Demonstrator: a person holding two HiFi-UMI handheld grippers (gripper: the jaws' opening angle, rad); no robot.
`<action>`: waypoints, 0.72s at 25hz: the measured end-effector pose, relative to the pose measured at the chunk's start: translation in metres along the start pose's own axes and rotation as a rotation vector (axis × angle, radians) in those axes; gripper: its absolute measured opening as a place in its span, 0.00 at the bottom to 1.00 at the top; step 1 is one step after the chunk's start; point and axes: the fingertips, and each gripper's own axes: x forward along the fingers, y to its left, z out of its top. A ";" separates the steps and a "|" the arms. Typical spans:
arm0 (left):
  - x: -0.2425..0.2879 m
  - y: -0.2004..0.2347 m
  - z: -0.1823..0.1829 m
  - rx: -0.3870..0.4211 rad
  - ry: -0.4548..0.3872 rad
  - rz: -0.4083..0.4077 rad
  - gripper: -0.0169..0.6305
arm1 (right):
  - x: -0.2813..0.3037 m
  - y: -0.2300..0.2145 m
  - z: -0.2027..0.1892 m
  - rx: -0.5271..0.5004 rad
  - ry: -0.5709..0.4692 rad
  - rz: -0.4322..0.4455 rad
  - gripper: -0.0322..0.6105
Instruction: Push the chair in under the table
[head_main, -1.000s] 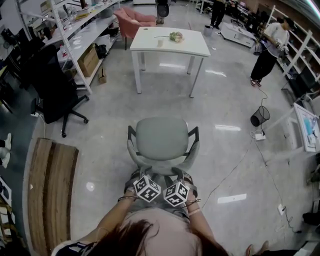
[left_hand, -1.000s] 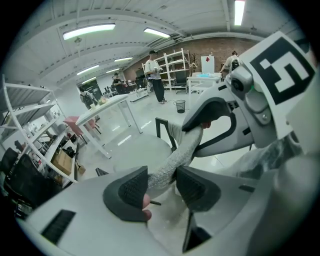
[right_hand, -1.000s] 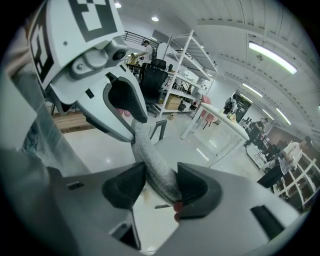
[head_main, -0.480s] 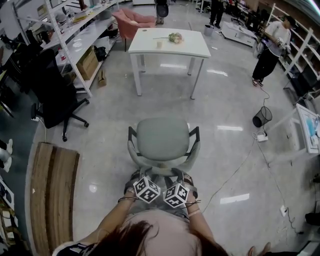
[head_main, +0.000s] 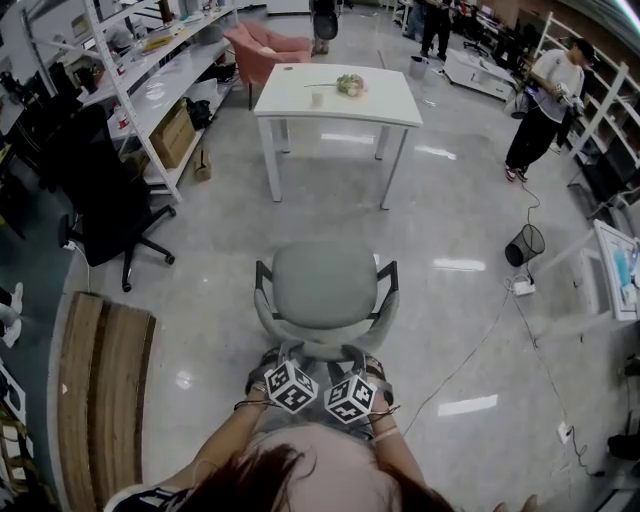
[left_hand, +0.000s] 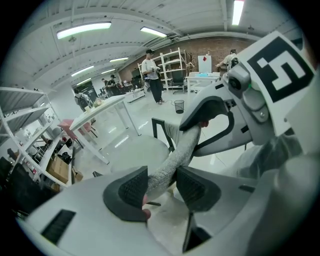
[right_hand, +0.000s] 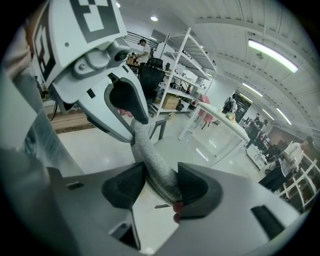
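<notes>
Near the person, well apart from the far white table (head_main: 337, 95), the grey chair (head_main: 325, 285) has its backrest (left_hand: 174, 157) clamped by the left gripper (left_hand: 162, 187) and the right gripper (right_hand: 160, 187).

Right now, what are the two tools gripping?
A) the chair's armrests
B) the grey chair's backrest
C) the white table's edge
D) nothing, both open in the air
B: the left tool and the right tool each have their pads closed on the grey fabric chair backrest, while the white table stands ahead of the chair, apart from it.
</notes>
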 end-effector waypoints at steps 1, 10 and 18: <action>0.002 0.002 0.002 0.000 0.001 -0.003 0.31 | 0.002 -0.003 0.000 0.001 0.002 0.003 0.37; 0.021 0.029 0.021 -0.002 -0.002 0.007 0.31 | 0.023 -0.034 0.009 0.005 0.015 0.024 0.37; 0.039 0.054 0.037 -0.004 0.024 0.004 0.31 | 0.042 -0.062 0.017 0.003 0.028 0.051 0.37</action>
